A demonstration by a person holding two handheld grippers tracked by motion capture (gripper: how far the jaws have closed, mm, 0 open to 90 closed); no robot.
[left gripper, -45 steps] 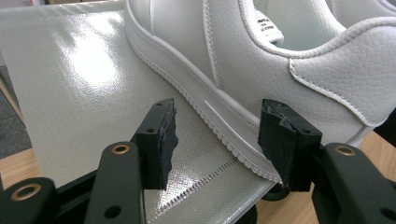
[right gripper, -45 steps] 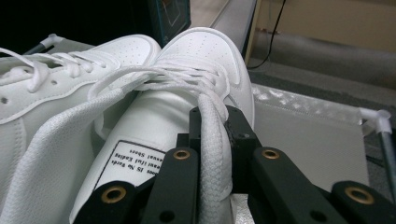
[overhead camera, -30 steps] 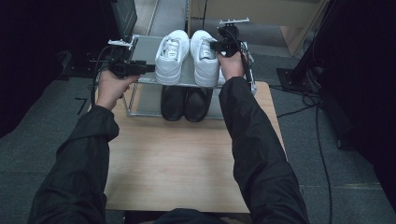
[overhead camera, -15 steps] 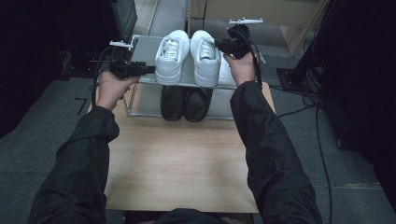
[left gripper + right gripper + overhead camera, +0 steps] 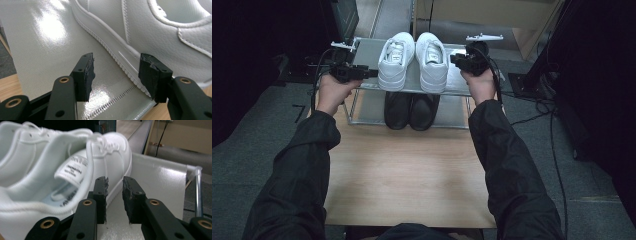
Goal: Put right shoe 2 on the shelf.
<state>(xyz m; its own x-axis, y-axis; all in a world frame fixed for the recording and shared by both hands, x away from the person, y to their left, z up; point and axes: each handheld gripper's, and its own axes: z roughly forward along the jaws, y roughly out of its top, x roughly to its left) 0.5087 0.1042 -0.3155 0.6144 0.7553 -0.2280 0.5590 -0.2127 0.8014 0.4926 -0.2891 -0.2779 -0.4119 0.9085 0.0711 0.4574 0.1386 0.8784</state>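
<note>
A pair of white leather sneakers (image 5: 418,60) with white laces sits on the pale grey, finely dotted top shelf (image 5: 368,59) of a silver-framed shoe rack. A pair of black shoes (image 5: 411,109) sits below. The table (image 5: 402,185) is light wood grain. Both claws, left (image 5: 371,74) and right (image 5: 454,59), are black, with brass-coloured rivets; the sleeves (image 5: 302,175) are black.

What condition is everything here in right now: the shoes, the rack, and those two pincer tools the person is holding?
White shoes: paired, upright on the rack's top shelf.
Black shoes: paired on the lower shelf.
Rack: standing at the table's far edge.
Left gripper: open, beside a white shoe's sole, gripping nothing.
Right gripper: jaws just closing, narrow gap, nothing between.
</note>
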